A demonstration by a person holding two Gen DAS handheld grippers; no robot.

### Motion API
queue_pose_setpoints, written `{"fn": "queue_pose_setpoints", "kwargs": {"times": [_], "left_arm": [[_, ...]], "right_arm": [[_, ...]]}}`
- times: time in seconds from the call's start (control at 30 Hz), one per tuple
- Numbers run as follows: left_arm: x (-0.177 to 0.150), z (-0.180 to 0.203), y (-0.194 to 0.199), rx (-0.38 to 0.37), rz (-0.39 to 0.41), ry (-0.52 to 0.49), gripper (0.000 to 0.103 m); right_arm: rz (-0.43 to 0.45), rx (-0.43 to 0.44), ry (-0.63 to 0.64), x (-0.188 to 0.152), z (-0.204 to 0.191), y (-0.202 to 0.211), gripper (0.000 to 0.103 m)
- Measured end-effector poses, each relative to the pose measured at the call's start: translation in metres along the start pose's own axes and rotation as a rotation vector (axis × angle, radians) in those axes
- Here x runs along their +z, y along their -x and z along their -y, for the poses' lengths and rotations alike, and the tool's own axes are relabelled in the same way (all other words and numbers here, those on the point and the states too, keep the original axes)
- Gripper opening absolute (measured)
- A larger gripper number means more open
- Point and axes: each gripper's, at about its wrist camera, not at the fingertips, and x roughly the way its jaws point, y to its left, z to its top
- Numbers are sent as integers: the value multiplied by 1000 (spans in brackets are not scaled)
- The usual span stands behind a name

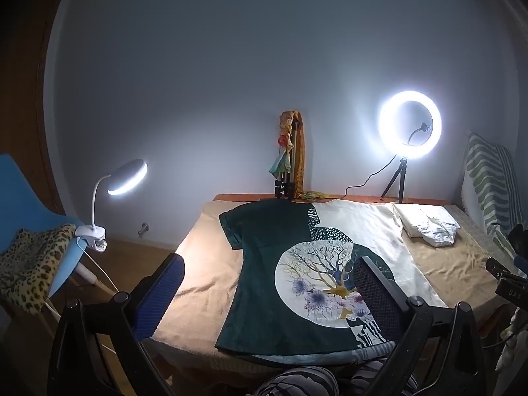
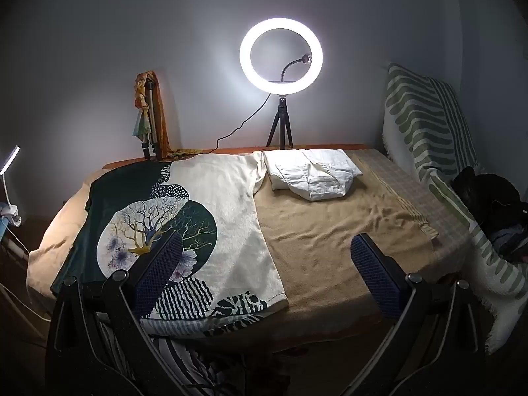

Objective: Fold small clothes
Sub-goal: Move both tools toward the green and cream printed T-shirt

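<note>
Left wrist view: I see my left hand-held gripper (image 1: 267, 297) at the bottom of the frame, jaws spread wide, nothing between them.
Left fingers: the blue-padded one (image 1: 158, 297) hangs over the left edge of the table (image 1: 204, 264); the other sits in front of the shirt's tree print.
Shirt: the shirt (image 1: 264, 280) lies flat in the middle of the frame, dark green on the left, cream on the right, hem at the near edge.
Right wrist view: my right hand-held gripper (image 2: 264, 274) is just as wide open and holds nothing.
Right fingers: one pad (image 2: 158, 274) is in front of the shirt (image 2: 231, 214) at lower left; the other is over bare tan cover at lower right.
Folded piece: a white folded garment (image 2: 310, 175) rests at the far side, upper centre, just beside the shirt's sleeve.
Lights: a ring light (image 2: 280, 54) on a small tripod stands at the back; a clip lamp (image 1: 127, 178) glows at the left, clamped to a blue chair (image 1: 29, 198).
Back wall: a folded tripod (image 1: 287, 165) with cloth on it leans there.
Right edge: a green-striped throw (image 2: 425, 125).
</note>
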Motion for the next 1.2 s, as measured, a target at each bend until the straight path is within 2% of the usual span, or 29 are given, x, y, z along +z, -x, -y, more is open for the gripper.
{"fn": "queue_pose_setpoints", "kwargs": {"times": [1.2], "left_arm": [[1, 1, 2, 4, -2, -2, 103]], "right_arm": [[6, 0, 2, 2, -2, 2, 103]]}}
